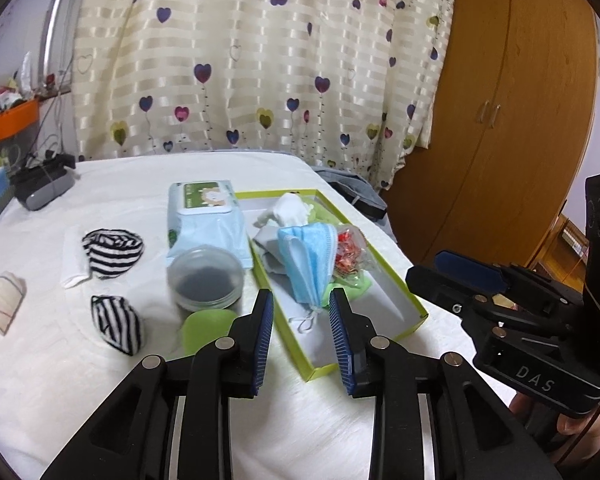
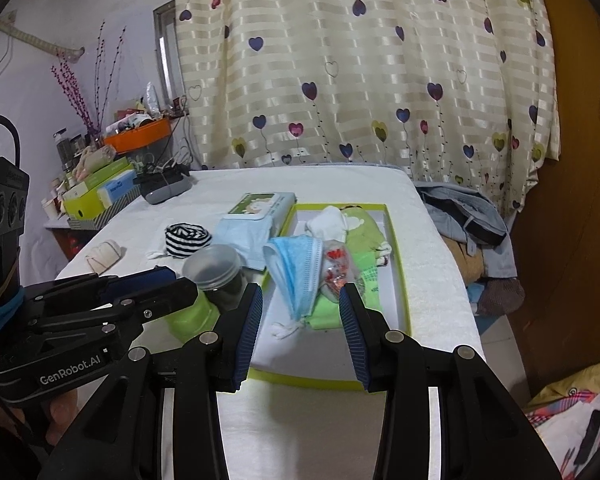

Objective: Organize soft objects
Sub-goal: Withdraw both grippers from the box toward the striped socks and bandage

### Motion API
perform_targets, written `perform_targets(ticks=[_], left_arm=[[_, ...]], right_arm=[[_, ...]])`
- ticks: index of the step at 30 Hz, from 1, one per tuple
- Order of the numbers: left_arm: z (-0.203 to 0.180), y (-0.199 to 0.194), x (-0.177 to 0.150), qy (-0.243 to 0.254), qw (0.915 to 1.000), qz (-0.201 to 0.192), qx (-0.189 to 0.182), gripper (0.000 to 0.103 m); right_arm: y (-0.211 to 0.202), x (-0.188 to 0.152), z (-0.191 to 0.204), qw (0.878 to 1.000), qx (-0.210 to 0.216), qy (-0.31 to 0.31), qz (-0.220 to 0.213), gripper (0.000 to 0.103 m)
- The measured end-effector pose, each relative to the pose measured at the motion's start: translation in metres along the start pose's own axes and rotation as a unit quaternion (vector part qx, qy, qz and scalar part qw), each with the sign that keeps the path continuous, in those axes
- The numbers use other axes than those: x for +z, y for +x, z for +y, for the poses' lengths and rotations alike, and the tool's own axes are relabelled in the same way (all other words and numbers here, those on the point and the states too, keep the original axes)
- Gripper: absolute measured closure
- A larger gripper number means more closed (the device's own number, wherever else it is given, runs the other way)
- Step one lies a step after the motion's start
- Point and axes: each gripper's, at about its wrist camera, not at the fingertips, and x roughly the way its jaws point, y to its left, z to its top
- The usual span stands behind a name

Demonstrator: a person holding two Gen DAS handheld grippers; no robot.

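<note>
White bedspread (image 1: 260, 420), mask (image 1: 308, 264) dumped in the green box (image 1: 416, 308) mid-frame for tidying; left gripper (image 1: 302, 336) and right gripper (image 2: 300, 336) both gape empty.

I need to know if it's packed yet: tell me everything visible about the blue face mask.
The blue face mask is pleated, soft nonwoven-looking, folded and propped upright inside the green-edged box. Its white ear loops trail onto the box floor. It leans against grey cloth and a clear red-printed packet. Neither gripper touches it.
</note>
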Motion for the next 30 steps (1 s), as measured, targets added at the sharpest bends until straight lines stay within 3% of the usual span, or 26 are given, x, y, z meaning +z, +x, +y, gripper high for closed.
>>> perform_targets(ticks=[7, 18, 30], left_arm=[[0.018, -0.012, -0.005, -0.013, 0.9999, -0.007, 0.009, 0.075], [0.038, -0.025, -0.007, -0.024, 0.9994, -0.017, 0.016, 0.062], [0.062, -0.032, -0.013, -0.042, 0.9982, -0.016, 0.041, 0.060]], right_arm=[[-0.003, 0.002, 0.018, 1.000, 0.009, -0.018, -0.002, 0.061], [-0.002, 0.004, 0.039, 0.999, 0.027, -0.030, -0.005, 0.061], [0.008, 0.005, 0.061, 0.997, 0.053, -0.047, 0.003, 0.061]])
